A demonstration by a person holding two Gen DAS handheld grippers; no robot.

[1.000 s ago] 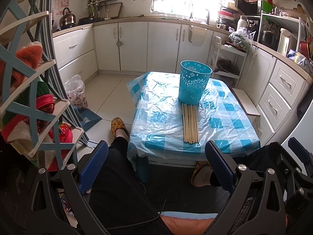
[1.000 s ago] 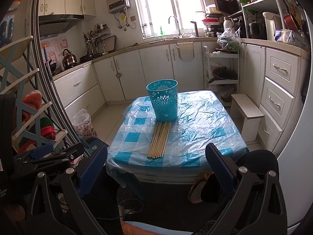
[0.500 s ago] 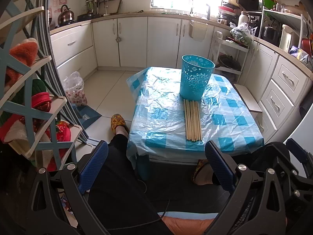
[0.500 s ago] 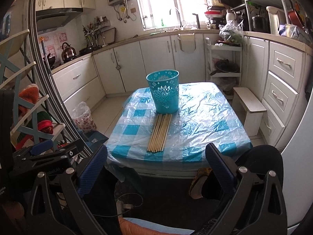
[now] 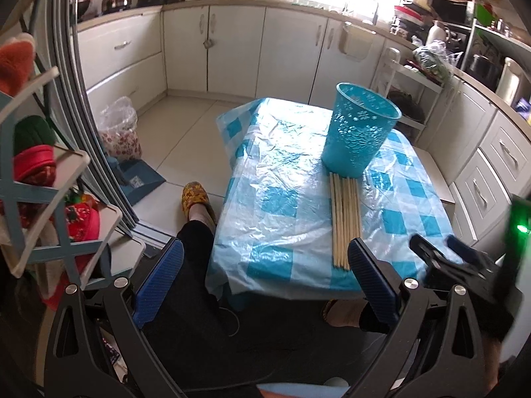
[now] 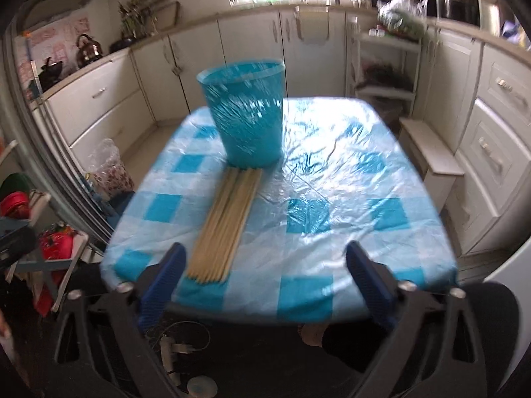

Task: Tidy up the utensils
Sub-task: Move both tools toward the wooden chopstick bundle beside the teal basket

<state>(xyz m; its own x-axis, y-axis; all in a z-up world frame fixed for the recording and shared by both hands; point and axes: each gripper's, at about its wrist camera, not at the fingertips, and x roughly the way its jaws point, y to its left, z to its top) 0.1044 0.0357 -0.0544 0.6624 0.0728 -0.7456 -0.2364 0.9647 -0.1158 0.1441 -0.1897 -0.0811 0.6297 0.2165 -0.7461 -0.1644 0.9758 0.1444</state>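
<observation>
A row of several wooden chopsticks [image 5: 345, 219] lies side by side on the blue-checked table [image 5: 285, 232], their far ends touching a teal perforated basket [image 5: 360, 129] that stands upright. My left gripper [image 5: 265, 282] is open and empty, hovering before the table's near edge, left of the chopsticks. My right gripper [image 6: 265, 282] is open and empty at the near edge; its left finger [image 6: 162, 278] is beside the chopsticks' [image 6: 225, 229] near ends. The basket [image 6: 245, 116] is blurred in the right wrist view. The right gripper also shows in the left wrist view [image 5: 444, 255].
The table [image 6: 348, 219] is covered with clear plastic. A shelf rack [image 5: 43, 199] with red and green items stands at left. White cabinets [image 5: 239, 43] line the back and right. A low white stool [image 6: 428, 152] is at the table's right. The person's legs and slipper [image 5: 195, 199] are below left.
Both grippers have moved forward toward the table and tilted down. The right gripper has come close to the chopsticks' near ends and its view is motion-blurred. Basket and chopsticks have not moved.
</observation>
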